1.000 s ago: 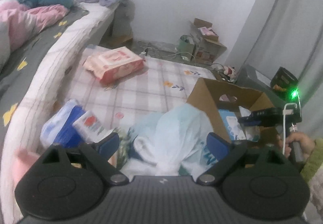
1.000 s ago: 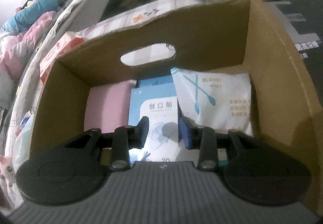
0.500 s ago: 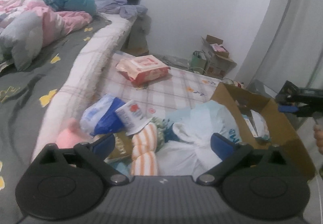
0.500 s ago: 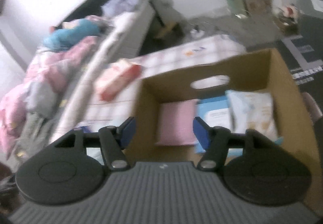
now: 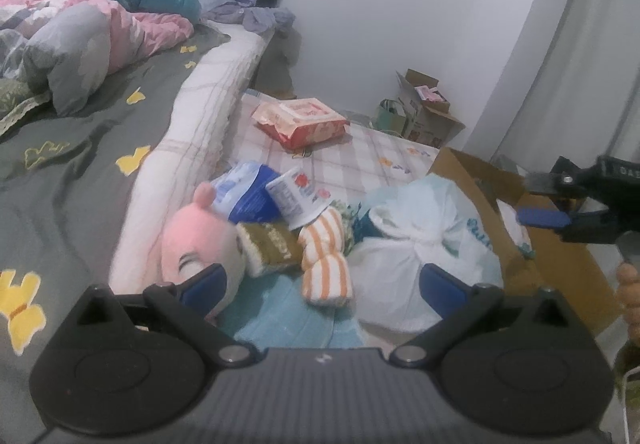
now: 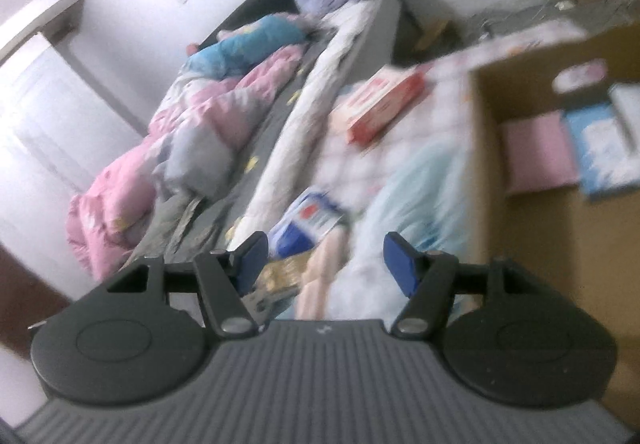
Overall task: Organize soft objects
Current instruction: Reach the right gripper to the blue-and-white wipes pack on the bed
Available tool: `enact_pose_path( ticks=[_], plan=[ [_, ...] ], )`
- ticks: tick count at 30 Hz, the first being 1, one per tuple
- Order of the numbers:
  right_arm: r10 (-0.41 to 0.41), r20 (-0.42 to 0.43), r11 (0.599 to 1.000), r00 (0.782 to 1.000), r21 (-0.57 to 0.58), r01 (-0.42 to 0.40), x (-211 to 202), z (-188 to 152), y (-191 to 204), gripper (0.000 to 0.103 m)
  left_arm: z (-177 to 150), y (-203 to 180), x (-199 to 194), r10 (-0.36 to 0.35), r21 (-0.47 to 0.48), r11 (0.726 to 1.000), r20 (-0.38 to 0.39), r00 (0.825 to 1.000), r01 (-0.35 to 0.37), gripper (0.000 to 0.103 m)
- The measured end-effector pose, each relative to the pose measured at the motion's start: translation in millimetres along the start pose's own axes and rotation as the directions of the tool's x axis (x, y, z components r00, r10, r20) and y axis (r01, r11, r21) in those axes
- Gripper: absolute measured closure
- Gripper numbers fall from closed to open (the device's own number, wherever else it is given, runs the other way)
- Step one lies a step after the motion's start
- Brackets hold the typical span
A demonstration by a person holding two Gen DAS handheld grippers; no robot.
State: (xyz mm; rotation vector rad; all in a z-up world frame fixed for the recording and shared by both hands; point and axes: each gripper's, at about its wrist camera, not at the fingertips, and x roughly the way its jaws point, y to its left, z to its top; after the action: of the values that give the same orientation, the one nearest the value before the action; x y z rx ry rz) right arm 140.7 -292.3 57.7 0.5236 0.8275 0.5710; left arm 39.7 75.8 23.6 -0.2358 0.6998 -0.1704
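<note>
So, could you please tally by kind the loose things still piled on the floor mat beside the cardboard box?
Plush toy: 1
Rolled striped cloths: 1
Tied plastic bag: 1
Packets: 4, namely blue, white, olive, red
Total: 7

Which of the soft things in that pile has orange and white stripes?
The rolled towel in the middle of the pile. The plush toy left of it is pink, and the knotted plastic bag on its right is white.

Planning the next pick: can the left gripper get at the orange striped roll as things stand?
Probably yes. The left gripper is wide open and empty, and the orange striped roll lies on top of the pile just ahead of it, uncovered. The white bag and olive pack crowd its sides, so the fingers may snag them.
</note>
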Motion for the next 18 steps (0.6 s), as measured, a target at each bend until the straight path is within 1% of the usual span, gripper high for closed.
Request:
enact_pose_path(
  ticks=[6,10,13,18],
  plan=[
    [0.059,-0.066,0.997,0.996,0.047,-0.056,44.4,-42.5,17.5,0.039,-16.3,9.6,-2.0,0.013,0.004,1.000,-0.006,1.000,-0.013,0.000],
    [0.092,-0.119,0.994,0.989,0.077,-0.083,70.6,-59.4,24.2,0.039,-19.4,11.5,0.0,0.056,0.023,0.998,-0.002,0.998,-0.056,0.000],
    [0.104,-0.151,0.992,0.983,0.084,-0.092,88.4,-65.3,31.6,0.039,-16.7,12.4,1.9,0.088,0.038,0.995,0.014,0.996,-0.088,0.000],
    [0.117,-0.178,0.992,0.977,0.075,-0.105,106.8,-57.8,45.6,0.039,-2.5,12.0,6.0,0.119,0.081,0.989,0.061,0.991,-0.124,0.000]
  ],
)
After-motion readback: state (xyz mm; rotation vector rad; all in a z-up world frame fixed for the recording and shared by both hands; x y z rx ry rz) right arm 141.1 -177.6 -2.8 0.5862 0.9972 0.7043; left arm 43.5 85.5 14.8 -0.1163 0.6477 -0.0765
